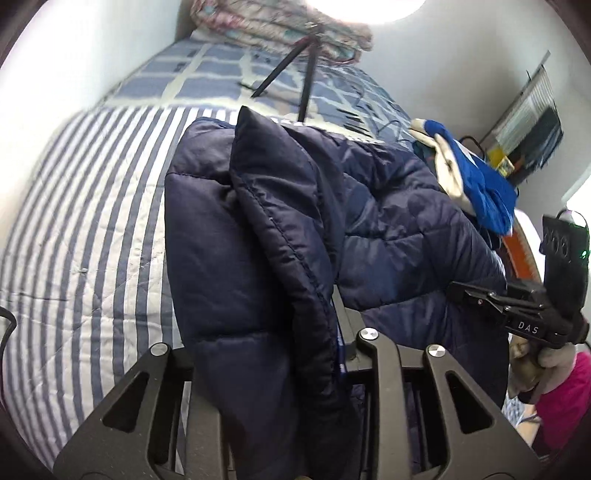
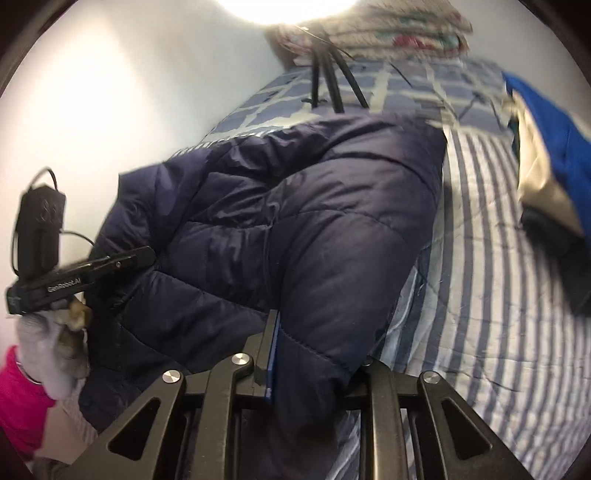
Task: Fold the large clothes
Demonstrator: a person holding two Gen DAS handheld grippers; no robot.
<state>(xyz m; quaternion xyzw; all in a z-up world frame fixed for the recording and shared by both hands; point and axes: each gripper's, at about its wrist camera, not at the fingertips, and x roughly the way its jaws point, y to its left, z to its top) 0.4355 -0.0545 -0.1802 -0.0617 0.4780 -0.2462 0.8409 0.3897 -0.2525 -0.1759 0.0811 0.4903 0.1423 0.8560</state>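
A navy puffer jacket point(image 1: 388, 221) point(image 2: 314, 203) lies partly lifted over the striped bed cover point(image 1: 92, 221). My left gripper point(image 1: 288, 314) is shut on a thick folded edge of the jacket, which drapes over its fingers and hides the left one. In the right wrist view the same gripper point(image 2: 140, 256) bites the jacket's left side, held by a gloved hand point(image 2: 44, 343) with a pink sleeve. My right gripper point(image 2: 317, 350) is shut on the jacket's near hem; only its left finger point(image 2: 269, 343) shows. The left wrist view shows it point(image 1: 454, 288) clamping the jacket's right edge.
A black tripod point(image 1: 306, 74) point(image 2: 328, 85) stands on the blue checked sheet beyond the jacket. A folded floral blanket point(image 1: 277, 26) lies at the head of the bed. A blue and cream garment point(image 1: 476, 184) point(image 2: 546, 147) sits beside the jacket. A white wall point(image 2: 110, 92) borders the bed.
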